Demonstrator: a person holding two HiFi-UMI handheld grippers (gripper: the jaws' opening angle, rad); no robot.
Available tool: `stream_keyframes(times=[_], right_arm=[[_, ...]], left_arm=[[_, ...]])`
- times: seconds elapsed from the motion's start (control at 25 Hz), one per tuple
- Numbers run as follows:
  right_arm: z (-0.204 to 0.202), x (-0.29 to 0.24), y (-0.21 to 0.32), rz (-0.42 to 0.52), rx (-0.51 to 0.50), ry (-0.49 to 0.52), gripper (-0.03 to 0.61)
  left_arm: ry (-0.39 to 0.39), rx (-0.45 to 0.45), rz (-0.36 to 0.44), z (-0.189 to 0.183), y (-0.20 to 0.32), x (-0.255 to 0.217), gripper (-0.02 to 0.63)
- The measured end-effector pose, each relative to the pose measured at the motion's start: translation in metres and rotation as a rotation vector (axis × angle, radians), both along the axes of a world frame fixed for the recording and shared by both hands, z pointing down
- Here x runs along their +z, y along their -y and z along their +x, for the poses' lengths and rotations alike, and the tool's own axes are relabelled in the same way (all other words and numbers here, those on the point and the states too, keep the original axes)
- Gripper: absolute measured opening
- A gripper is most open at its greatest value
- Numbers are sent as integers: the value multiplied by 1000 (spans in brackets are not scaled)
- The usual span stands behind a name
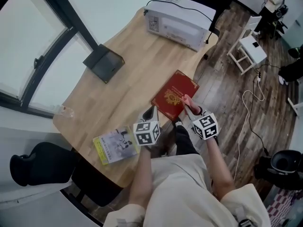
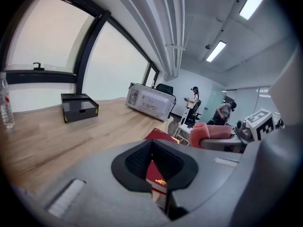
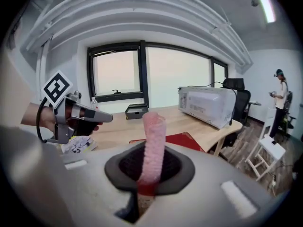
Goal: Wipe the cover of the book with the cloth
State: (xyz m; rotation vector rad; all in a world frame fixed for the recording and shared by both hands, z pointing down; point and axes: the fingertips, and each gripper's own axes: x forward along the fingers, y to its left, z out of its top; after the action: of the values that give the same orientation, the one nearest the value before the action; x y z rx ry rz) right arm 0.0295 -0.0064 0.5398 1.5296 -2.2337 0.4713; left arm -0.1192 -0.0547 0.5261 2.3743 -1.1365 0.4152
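Note:
A red book (image 1: 173, 96) with gold ornament lies flat near the table's right edge, and it also shows in the right gripper view (image 3: 185, 140). My right gripper (image 1: 187, 105) is shut on a pink cloth (image 1: 185, 99), which stands up between the jaws (image 3: 152, 144) over the book's near corner. In the head view my left gripper (image 1: 152, 109) hovers just left of the book's near end. Its jaws are shut with nothing in them, and a strip of the red book (image 2: 156, 176) shows past them. The left gripper view also catches the pink cloth (image 2: 212, 131) at the right.
A white appliance (image 1: 178, 21) stands at the table's far end and a black box (image 1: 104, 63) at the left. A yellow-edged booklet (image 1: 115, 145) lies at the near edge, a clear bottle (image 1: 64, 111) at the left rim. A white stool (image 1: 249, 51) stands on the floor to the right.

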Motion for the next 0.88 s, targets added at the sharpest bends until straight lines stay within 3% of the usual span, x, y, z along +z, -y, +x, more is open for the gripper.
stream_keyframes(times=[0.4, 0.56, 0.88], right_arm=[[14, 36, 108, -112, -189, 19, 25], [5, 57, 131, -175, -269, 28, 25], [-32, 86, 150, -282, -450, 155, 25]], left_arm=[[68, -31, -97, 46, 75, 42, 8], [95, -45, -149, 55, 86, 65, 8], [163, -106, -201, 73, 94, 102, 8]])
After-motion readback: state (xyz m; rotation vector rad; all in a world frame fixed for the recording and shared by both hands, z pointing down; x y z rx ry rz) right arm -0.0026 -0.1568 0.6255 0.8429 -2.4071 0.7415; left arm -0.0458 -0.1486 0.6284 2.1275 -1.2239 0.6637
